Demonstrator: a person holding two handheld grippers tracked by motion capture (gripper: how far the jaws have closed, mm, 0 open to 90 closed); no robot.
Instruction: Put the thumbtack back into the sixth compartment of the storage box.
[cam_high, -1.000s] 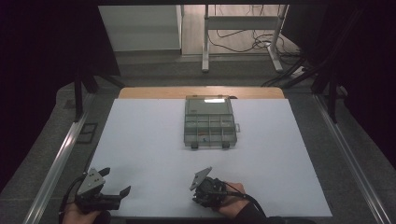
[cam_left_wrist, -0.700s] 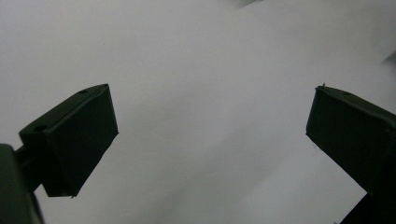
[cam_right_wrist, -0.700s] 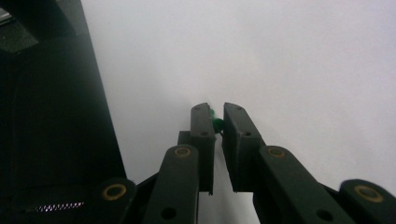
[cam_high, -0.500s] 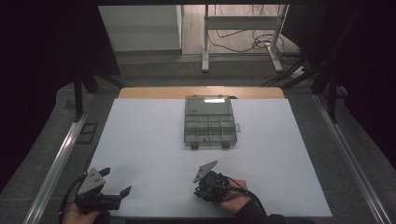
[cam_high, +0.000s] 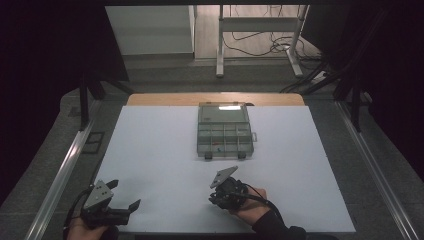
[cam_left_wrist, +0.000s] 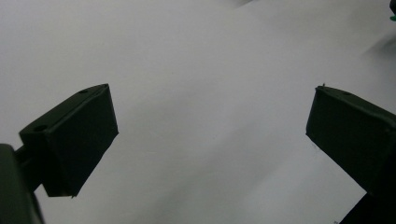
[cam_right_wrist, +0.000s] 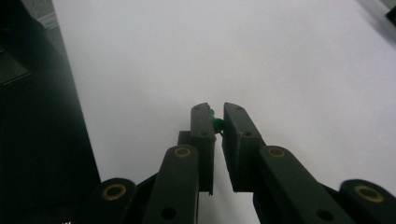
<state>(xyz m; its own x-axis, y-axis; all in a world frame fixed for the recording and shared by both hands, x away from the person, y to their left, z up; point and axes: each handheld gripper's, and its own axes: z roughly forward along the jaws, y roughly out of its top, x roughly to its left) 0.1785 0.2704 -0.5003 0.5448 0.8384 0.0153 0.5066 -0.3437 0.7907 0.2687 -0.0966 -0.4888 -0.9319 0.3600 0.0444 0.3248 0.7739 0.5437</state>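
Jaws pressed nearly together, the right gripper (cam_right_wrist: 217, 122) pinches a small green piece (cam_right_wrist: 215, 122) between its tips, held just above the white table (cam_high: 165, 150) at the near edge, right of centre. What the green piece is cannot be made out; it looks like a small plastic part. At the near left corner the left gripper (cam_high: 122, 196) hangs with its jaws spread wide and nothing between them, only bare white surface beneath.

Well beyond both, at the far middle of the table, sits a clear compartment box (cam_high: 223, 130), its lid raised at the far side and its rows of small cells open to view; a few tiny items seem to lie in them.

Judging by the layout, the carrying step is in hand: the piece is gripped and due for the box. That next move calls for a long forward reach, the pinch kept firm, then careful aim over one narrow cell before the jaws part.
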